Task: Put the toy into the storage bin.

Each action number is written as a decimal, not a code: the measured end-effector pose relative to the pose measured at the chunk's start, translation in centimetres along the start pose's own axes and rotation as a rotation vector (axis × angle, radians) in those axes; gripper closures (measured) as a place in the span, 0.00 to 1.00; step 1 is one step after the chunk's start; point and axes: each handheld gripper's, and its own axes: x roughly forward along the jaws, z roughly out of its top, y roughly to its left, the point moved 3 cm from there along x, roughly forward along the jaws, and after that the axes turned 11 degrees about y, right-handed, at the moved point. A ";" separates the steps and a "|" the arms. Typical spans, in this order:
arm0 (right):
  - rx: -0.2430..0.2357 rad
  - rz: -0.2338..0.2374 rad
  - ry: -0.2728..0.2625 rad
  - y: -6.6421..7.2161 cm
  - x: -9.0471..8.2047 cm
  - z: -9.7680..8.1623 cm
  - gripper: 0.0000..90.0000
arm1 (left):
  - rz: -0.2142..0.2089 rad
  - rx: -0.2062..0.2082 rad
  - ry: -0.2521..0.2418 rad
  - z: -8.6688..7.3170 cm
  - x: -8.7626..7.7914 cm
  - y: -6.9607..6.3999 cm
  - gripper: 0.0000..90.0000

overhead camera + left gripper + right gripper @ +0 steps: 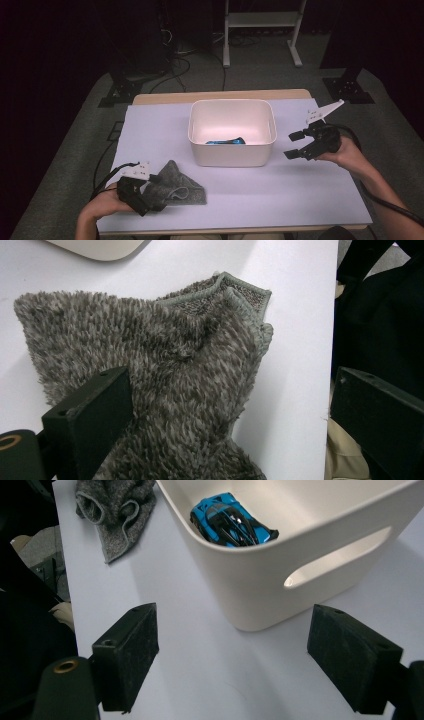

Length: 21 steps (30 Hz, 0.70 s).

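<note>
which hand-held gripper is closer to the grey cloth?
Left. The left hand-held gripper is at the grey cloth, jaws open; the right hand-held gripper hovers beyond the white bin.

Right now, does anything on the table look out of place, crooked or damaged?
Nothing looks damaged or spilled. The grey cloth lies crumpled near the table's front edge, one corner folded over, under the open left claw. The blue toy car lies in the white bin. The right claw hovers open beside the bin.

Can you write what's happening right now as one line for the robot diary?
left gripper: open, at grey cloth | right gripper: open, beside white bin | blue toy car: in bin
</note>
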 end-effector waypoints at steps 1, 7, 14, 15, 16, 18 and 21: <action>0.004 0.001 -0.004 0.0 0.2 -0.2 0.21 | 0.001 0.001 0.001 0.0 0.0 0.0 0.03; 0.029 0.019 0.003 0.1 1.4 -1.5 0.21 | 0.006 -0.002 -0.001 0.0 -0.1 0.0 0.03; 0.037 0.026 0.000 0.1 2.1 -2.3 0.21 | 0.007 0.001 0.001 0.0 0.1 0.0 0.03; 0.041 0.027 -0.005 0.1 2.2 -2.4 0.21 | 0.005 0.000 -0.001 0.0 0.0 0.0 0.03; 0.046 0.026 -0.007 0.1 2.3 -2.5 0.21 | 0.005 -0.004 -0.002 0.0 0.0 0.0 0.03; 0.052 0.030 -0.008 0.1 2.5 -2.7 0.21 | 0.008 -0.003 0.002 0.0 0.0 0.0 0.03; 0.057 0.036 -0.005 0.1 3.0 -3.1 0.21 | 0.010 -0.001 -0.001 0.0 -0.1 0.0 0.03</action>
